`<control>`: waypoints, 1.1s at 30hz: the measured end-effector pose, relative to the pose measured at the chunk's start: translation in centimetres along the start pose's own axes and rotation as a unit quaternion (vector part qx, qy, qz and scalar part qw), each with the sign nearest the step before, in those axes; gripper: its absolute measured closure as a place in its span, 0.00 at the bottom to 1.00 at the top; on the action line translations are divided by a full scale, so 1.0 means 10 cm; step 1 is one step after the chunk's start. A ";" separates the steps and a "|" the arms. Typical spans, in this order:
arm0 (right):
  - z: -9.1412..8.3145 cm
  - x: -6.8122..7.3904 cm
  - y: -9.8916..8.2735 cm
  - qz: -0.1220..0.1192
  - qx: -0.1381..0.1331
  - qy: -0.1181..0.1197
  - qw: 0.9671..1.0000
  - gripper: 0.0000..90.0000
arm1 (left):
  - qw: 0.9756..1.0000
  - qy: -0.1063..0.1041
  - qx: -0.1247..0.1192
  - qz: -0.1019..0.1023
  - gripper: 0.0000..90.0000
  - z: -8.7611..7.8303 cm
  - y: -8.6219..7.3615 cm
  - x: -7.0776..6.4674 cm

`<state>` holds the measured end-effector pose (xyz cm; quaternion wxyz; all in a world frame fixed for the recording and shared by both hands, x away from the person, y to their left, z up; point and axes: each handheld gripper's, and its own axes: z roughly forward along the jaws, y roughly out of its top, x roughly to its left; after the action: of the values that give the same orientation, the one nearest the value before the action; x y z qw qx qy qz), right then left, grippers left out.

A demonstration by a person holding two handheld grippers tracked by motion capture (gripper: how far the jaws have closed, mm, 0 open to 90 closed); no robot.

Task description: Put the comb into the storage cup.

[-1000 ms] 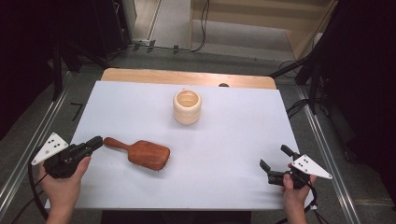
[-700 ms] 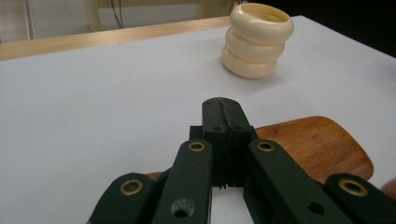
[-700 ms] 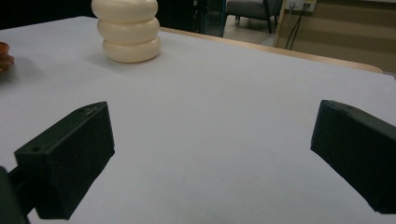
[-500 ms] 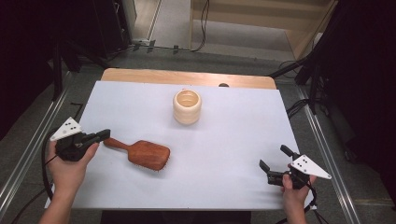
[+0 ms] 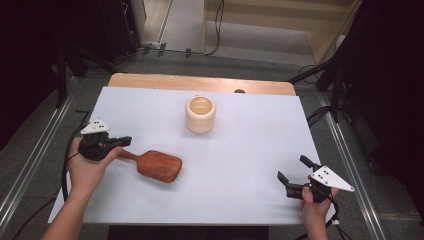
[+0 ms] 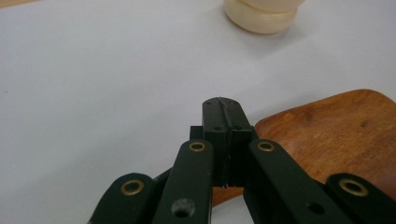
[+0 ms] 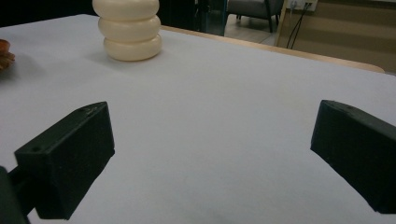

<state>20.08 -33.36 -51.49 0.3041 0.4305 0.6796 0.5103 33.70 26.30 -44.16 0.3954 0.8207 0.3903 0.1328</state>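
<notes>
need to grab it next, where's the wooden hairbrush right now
In the high view the wooden hairbrush lies on the left half of the white table, its handle toward the left tongs, with the cream ribbed pot beyond it to the right.

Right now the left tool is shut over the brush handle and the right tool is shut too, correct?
Not quite. The left tool is shut over the brush handle, but the right tool is open: the right gripper view shows its jaws wide apart above the table.

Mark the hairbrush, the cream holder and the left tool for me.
hairbrush (image 5: 159,166), high view, middle of the wooden back.
cream holder (image 5: 200,120), high view, its ribbed side wall.
left tool (image 6: 223,112), left gripper view, tip of the shut jaws.
</notes>
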 end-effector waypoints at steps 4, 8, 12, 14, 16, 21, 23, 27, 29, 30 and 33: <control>0.00 0.00 0.00 0.001 -0.001 0.004 1.000 0.00 | 1.000 0.003 0.022 0.006 1.00 0.09 0.01 0.03; 0.00 -0.01 0.00 0.002 0.000 0.004 1.000 0.00 | 0.998 0.005 0.055 0.012 1.00 0.24 -0.01 0.07; 0.01 -0.01 0.00 -0.001 0.002 0.005 1.000 0.00 | 0.997 0.013 0.080 0.016 1.00 0.35 -0.02 0.10; 0.01 -0.01 0.00 -0.001 0.002 0.006 1.000 0.00 | 0.995 0.017 0.096 0.023 1.00 0.40 -0.03 0.12; 0.01 -0.01 0.00 -0.002 0.002 0.006 1.000 0.00 | 0.994 0.018 0.102 0.023 1.00 0.43 -0.03 0.12; 0.02 -0.01 0.00 -0.003 0.003 0.007 1.000 0.00 | 0.992 0.022 0.122 0.028 1.00 0.49 -0.06 0.17; 0.02 -0.01 0.00 -0.003 0.004 0.008 1.000 0.00 | 0.991 0.025 0.126 0.028 1.00 0.49 -0.07 0.19; 0.02 0.00 0.00 -0.004 0.005 0.007 1.000 0.00 | 0.991 0.025 0.129 0.028 1.00 0.49 -0.10 0.19; 0.02 0.00 0.00 -0.004 0.004 0.006 1.000 0.00 | 0.991 0.025 0.128 0.026 1.00 0.48 -0.11 0.18; 0.02 0.00 0.00 -0.004 0.006 0.006 1.000 0.00 | 0.991 0.022 0.129 0.027 1.00 0.47 -0.12 0.19; 0.02 0.00 0.00 -0.004 0.006 0.007 1.000 0.00 | 0.992 0.022 0.125 0.023 1.00 0.45 -0.13 0.19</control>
<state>20.27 -33.30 -51.57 0.2989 0.4258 0.6866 0.5079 36.62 25.74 -48.30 0.2777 0.8696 0.3933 0.1100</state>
